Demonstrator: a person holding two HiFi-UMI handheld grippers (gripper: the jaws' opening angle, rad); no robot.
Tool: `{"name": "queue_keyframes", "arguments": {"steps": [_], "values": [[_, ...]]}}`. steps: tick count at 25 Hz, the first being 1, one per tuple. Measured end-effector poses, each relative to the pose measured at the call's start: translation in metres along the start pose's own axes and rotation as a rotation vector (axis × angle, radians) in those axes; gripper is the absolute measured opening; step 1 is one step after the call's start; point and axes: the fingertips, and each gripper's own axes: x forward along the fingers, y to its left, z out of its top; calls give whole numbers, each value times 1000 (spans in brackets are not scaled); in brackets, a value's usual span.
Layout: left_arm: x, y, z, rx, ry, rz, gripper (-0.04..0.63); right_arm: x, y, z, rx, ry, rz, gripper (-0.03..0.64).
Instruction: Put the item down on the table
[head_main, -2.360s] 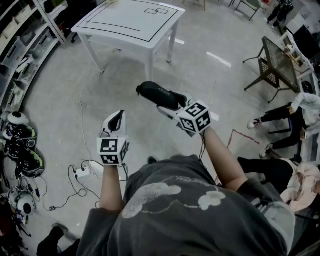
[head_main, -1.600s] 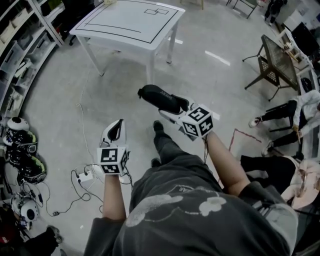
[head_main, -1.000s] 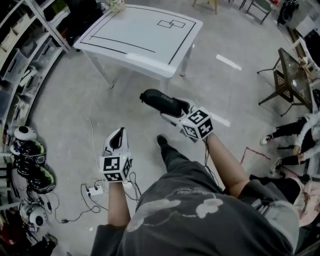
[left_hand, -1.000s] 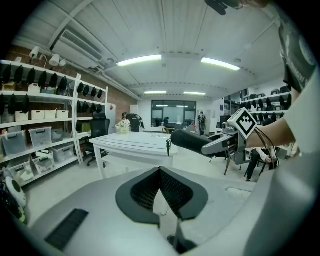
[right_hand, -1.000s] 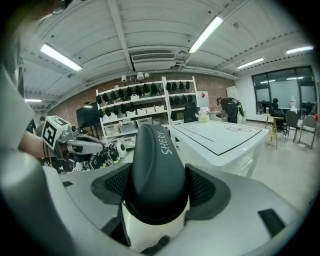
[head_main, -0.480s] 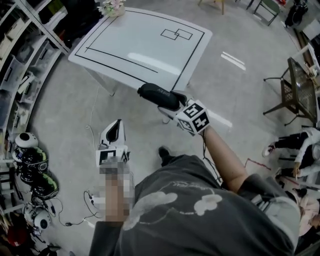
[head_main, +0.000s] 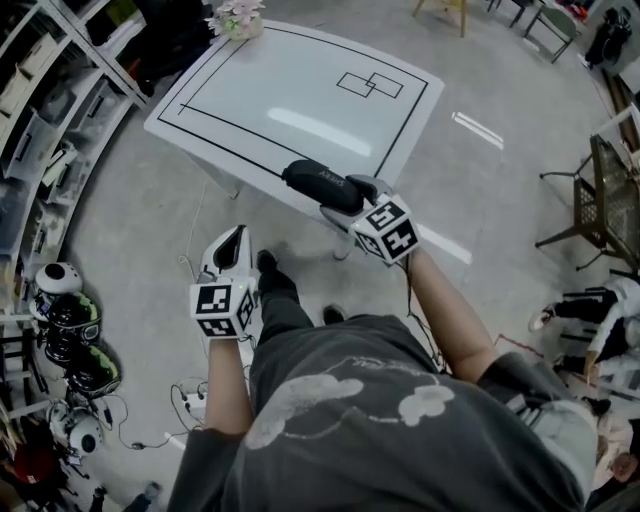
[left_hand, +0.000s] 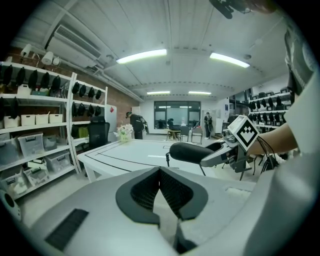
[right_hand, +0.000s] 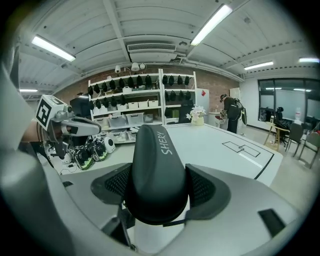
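A black oblong case (head_main: 318, 184) with white lettering is clamped in my right gripper (head_main: 345, 200), which is shut on it. In the head view the case hangs over the near edge of the white table (head_main: 290, 90), which has black lines marked on it. The right gripper view shows the case (right_hand: 156, 165) filling the gap between the pads, with the table (right_hand: 225, 145) beyond. My left gripper (head_main: 232, 242) is lower left, off the table over the floor, shut with nothing in it. In its own view the pads (left_hand: 172, 192) meet and the case (left_hand: 187, 152) shows ahead.
A flower pot (head_main: 237, 18) stands on the table's far left corner. Shelving (head_main: 45, 110) lines the left side, with helmets (head_main: 65, 320) on the floor below. A power strip and cables (head_main: 192, 400) lie near my feet. A dark rack (head_main: 610, 190) is at right.
The person has walked up to the table, which now lies directly under the case. The right gripper keeps its hold; the left gripper stays shut and low.
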Motion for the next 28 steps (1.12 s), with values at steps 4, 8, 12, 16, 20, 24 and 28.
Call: {"name": "queue_keyframes", "arguments": {"steps": [4, 8, 12, 16, 20, 24, 28], "values": [[31, 23, 13, 21, -4, -30, 2, 26, -21, 13, 9, 7, -34, 325], [77, 51, 26, 36, -8, -76, 2, 57, -48, 26, 8, 20, -83, 324], [128, 79, 36, 44, 2, -138, 2, 90, -76, 40, 32, 37, -126, 324], [174, 110, 47, 47, 25, -203, 2, 120, -101, 55, 39, 70, -170, 324], [215, 135, 59, 54, 52, -277, 2, 145, -117, 69, 41, 119, -187, 325], [254, 152, 68, 60, 72, -335, 2, 173, -142, 83, 5, 152, -203, 325], [285, 166, 76, 65, 86, -382, 2, 196, -163, 91, -12, 184, -213, 325]]}}
